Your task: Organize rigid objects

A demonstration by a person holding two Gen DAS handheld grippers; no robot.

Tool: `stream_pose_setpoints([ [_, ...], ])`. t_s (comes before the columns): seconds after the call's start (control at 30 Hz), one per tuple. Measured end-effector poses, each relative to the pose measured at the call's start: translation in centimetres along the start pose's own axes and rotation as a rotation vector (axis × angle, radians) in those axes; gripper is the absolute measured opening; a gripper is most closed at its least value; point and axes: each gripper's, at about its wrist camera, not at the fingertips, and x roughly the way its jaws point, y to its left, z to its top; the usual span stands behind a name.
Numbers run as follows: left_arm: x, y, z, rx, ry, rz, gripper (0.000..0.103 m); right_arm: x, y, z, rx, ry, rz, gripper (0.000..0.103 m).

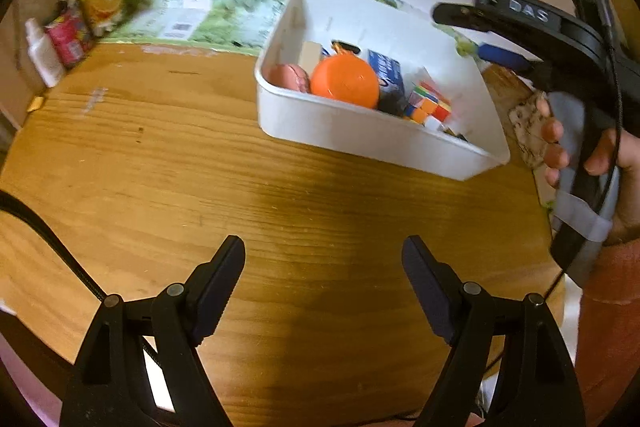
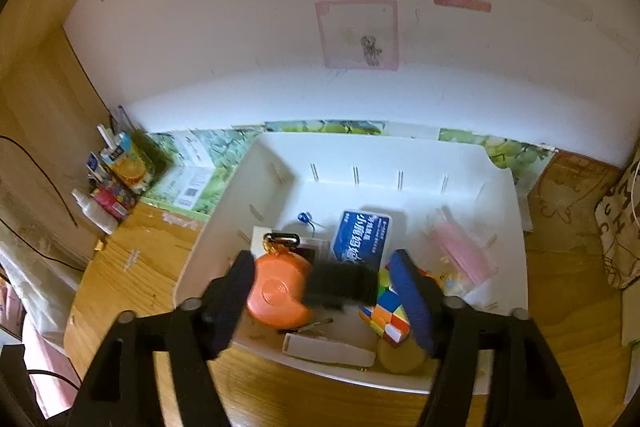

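— What sits in the white bin (image 2: 516,227)?

— An orange round case (image 2: 276,291) with a clip, at the front left. Beside it a blurred dark block (image 2: 340,287). Behind that, a blue box (image 2: 362,237) lying flat. To the right, a multicoloured puzzle cube (image 2: 386,315), tilted, and a pink packet (image 2: 460,251).

— And the bin?

— On a wooden table (image 1: 160,167), against the wall.

A dark object (image 2: 340,285) in the white bin (image 2: 400,155) is smeared by blur beyond identification. The clutter (image 1: 80,15) at the surface's far left corner is blurred, and the cube puzzle (image 2: 390,311) is partly hidden behind a tool finger (image 2: 412,299).
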Motion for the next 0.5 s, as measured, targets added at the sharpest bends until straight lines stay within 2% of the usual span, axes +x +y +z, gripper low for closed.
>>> stream_pose_setpoints([
  [0.1,-1.1,0.0,0.1,-0.037,-0.042,-0.008,0.091,-1.1,-0.2,0.4,-0.018,-0.001,0.014,0.080],
  [0.17,-1.7,-0.3,0.4,-0.047,-0.060,-0.014,0.102,-2.1,-0.4,0.5,-0.032,-0.008,0.008,0.082],
  [0.43,-4.3,-2.3,1.4,-0.018,-0.155,0.023,0.102,-5.6,-2.1,-1.5,-0.029,0.060,-0.006,0.083],
  [0.5,-4.7,-2.7,1.3,-0.019,-0.164,0.030,0.102,-6.5,-2.9,-2.3,0.003,0.078,0.000,0.088],
])
